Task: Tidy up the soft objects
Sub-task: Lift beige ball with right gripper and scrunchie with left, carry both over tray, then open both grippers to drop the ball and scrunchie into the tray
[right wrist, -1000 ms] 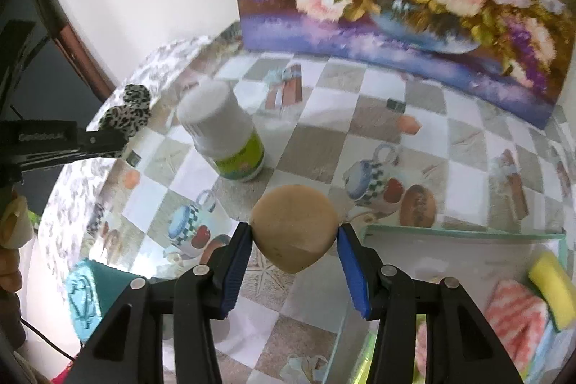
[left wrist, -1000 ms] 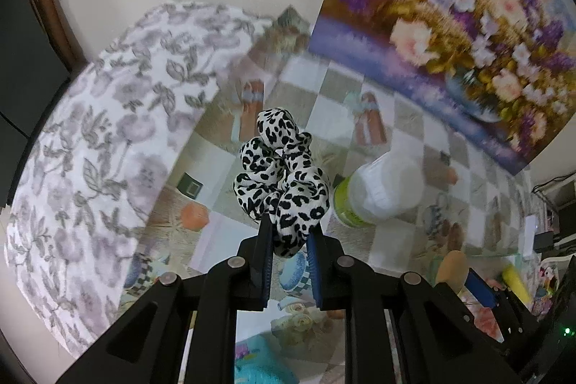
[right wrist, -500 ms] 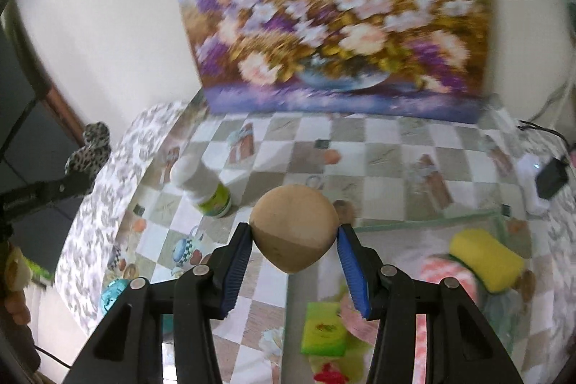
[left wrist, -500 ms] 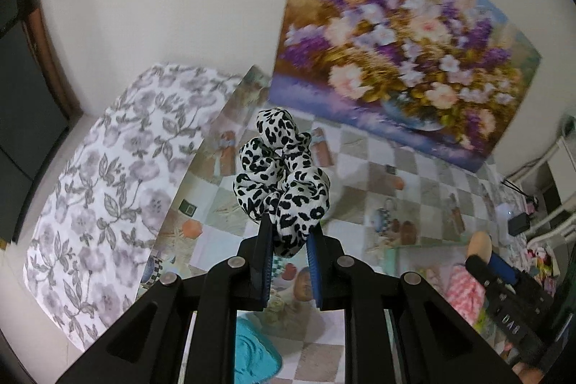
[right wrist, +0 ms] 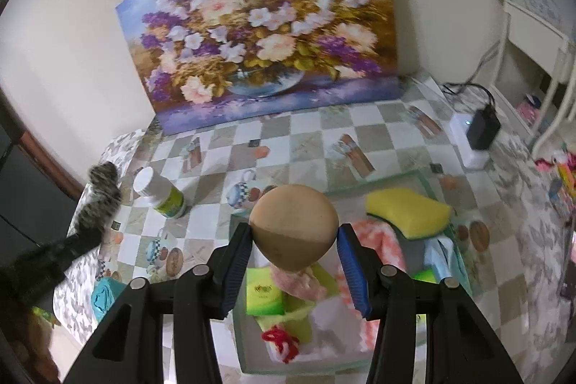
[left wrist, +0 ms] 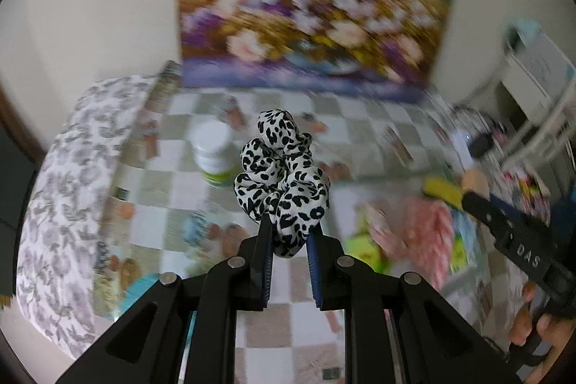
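My left gripper [left wrist: 288, 242] is shut on a black-and-white leopard-print scrunchie [left wrist: 282, 179], held up above the checkered table. My right gripper [right wrist: 293, 240] is shut on a tan egg-shaped makeup sponge [right wrist: 293, 229], hanging over a clear plastic bin [right wrist: 428, 180]. Inside the bin lie a yellow sponge [right wrist: 406, 209], a pink-and-white cloth [right wrist: 374, 240], a green packet [right wrist: 264, 296] and a bit of red yarn [right wrist: 282, 342]. The right wrist view shows the scrunchie [right wrist: 102, 189] blurred at far left. In the left wrist view the right gripper [left wrist: 478, 184] and a hand [left wrist: 529, 322] show at right.
A white bottle with a green label [right wrist: 160, 191] stands on the checkered tablecloth [right wrist: 324, 146]. A flower painting [right wrist: 266, 35] leans on the wall behind. A teal object [right wrist: 104, 294] lies at the table's left edge. A white box with a black adapter [right wrist: 480, 132] sits far right.
Both grippers have risen and swung right, toward the bin. The right gripper with the tan sponge went from over the table to over the bin. Both grips are unchanged.
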`<state>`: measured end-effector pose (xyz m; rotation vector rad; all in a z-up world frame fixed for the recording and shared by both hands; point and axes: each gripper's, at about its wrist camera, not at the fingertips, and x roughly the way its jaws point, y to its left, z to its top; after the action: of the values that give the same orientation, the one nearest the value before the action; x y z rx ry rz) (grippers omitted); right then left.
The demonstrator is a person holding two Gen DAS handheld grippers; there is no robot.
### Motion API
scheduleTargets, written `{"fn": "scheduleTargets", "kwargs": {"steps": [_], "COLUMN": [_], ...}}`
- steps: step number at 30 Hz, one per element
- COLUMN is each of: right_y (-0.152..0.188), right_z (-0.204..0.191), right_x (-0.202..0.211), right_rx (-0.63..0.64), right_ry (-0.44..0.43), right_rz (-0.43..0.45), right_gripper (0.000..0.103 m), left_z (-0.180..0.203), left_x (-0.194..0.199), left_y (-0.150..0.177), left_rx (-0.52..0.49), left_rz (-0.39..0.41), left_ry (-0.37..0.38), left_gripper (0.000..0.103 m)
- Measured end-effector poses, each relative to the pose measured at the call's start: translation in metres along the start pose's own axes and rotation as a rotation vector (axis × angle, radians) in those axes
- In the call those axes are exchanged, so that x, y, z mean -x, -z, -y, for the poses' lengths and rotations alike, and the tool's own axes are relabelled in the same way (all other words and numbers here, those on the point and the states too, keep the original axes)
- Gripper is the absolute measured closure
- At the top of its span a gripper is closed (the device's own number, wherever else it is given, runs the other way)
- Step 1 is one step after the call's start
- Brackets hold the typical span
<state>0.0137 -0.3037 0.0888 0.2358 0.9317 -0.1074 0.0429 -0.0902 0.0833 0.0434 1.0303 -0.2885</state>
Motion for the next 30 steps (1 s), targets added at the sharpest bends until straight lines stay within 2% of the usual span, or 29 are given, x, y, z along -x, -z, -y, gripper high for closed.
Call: {"fn": "scheduleTargets", "kwargs": {"steps": [5, 9, 15, 22, 30], "right_y": [0.009, 0.018, 0.039, 0.059, 0.08], "right_z": [0.012, 0.024, 0.038, 0.046, 0.054], "right_x": [-0.002, -0.011, -0.038, -0.066, -0.095], "right_rx": [-0.029, -0.07, -0.117, -0.133, -0.153], "right_ry": [0.028, 0.033, 0.046, 0.061, 0.077], "right_rz": [-0.027, -0.067, -0.174, -0.282, -0.382], "right_gripper": [0.051, 0.051, 0.051, 0.051, 0.05], "left_z": [0.043, 0.069, 0.101, 0.122, 0.13], "left_x": [-0.012, -0.032, -0.062, -0.09, -0.109], "left_y": [0.018, 0.033, 0.061, 0.086, 0.103], "left_rx": [-0.107, -0.162, -0.241, -0.298, -0.341], "left_rz": [-0.039, -0.106, -0.213, -0.291, -0.338], "left_ry": [0.046, 0.086, 0.124, 0.133, 0.093], "left_gripper": [0.085, 0.085, 0.085, 0.085, 0.085]}}
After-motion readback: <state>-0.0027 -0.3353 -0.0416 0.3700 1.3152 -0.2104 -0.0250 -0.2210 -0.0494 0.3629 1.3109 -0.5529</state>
